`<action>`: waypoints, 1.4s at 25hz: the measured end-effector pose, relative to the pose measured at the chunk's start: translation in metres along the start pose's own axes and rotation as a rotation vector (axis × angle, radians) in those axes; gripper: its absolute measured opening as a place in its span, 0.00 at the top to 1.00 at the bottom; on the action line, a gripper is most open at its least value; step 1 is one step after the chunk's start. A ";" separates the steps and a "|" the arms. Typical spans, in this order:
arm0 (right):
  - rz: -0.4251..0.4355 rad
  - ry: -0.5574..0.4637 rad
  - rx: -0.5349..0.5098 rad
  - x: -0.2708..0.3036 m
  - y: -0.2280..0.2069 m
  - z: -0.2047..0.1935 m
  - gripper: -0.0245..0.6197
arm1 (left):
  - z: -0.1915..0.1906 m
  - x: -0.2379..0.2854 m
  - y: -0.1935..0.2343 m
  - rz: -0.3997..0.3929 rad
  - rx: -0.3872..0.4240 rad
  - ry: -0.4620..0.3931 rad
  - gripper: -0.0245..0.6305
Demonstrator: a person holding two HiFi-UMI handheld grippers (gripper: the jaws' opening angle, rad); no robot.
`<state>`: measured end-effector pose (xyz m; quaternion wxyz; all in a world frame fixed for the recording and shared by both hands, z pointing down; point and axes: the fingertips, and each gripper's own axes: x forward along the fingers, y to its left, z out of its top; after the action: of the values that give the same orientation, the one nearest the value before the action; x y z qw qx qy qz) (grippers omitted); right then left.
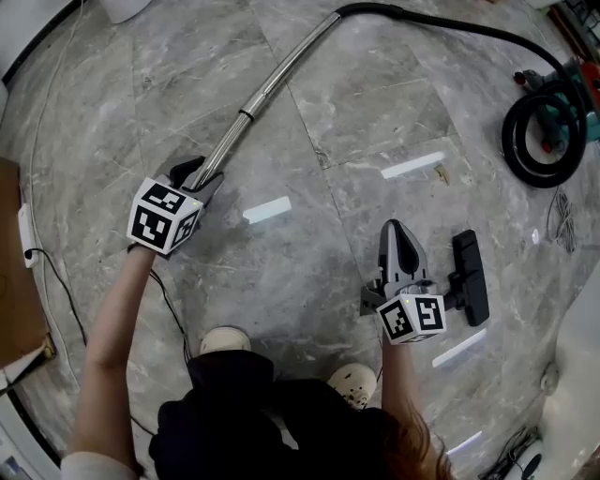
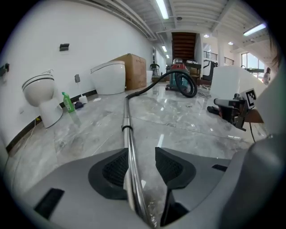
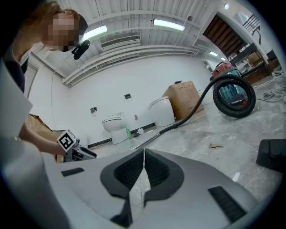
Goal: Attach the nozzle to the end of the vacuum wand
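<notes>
The chrome vacuum wand (image 1: 281, 80) lies on the marble floor, running from the upper middle down to the left. My left gripper (image 1: 197, 173) straddles its lower end. In the left gripper view the wand (image 2: 129, 147) runs between the open jaws, close along the left pad (image 2: 117, 167); the right pad stands clear of it. The black floor nozzle (image 1: 469, 277) lies on the floor at the right. Just left of the nozzle, my right gripper (image 1: 398, 230) is shut and empty. In the right gripper view the nozzle (image 3: 272, 154) shows at the right edge, beside that gripper (image 3: 144, 154).
A black hose (image 1: 441, 21) leads from the wand to a coiled loop and the vacuum body (image 1: 553, 122) at the upper right. Toilets (image 2: 42, 96), a cardboard box (image 2: 132, 69) and a green bottle (image 2: 68, 102) stand along the wall. Cables (image 1: 42, 253) trail at the left. The person's shoes (image 1: 225, 339) are near the bottom.
</notes>
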<state>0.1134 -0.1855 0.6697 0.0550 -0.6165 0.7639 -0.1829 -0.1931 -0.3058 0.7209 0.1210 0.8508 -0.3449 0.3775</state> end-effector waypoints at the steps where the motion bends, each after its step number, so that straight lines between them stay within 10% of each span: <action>1: 0.002 0.002 -0.001 0.000 0.000 0.000 0.94 | -0.009 0.001 0.007 0.001 0.000 0.044 0.69; 7: 0.017 0.008 -0.010 0.003 0.009 -0.001 0.94 | -0.079 0.007 0.022 -0.134 -0.051 0.401 0.63; 14: -0.005 0.014 -0.008 0.000 0.004 -0.001 0.94 | -0.098 0.027 0.012 -0.250 -0.101 0.589 0.62; 19: -0.043 -0.002 0.006 -0.006 -0.007 0.002 0.94 | -0.105 0.035 0.010 -0.226 0.085 0.750 0.63; 25: -0.070 -0.015 0.032 -0.014 -0.014 0.004 0.94 | -0.102 0.034 0.013 -0.258 -0.044 0.707 0.68; 35: -0.114 -0.030 0.031 -0.028 -0.029 0.010 0.94 | -0.025 0.032 -0.052 -0.577 -0.311 0.451 0.68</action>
<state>0.1495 -0.1654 0.6667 0.0654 -0.6608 0.7236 -0.1886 -0.1567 -0.2719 0.7639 0.4223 0.7800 -0.1098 0.4486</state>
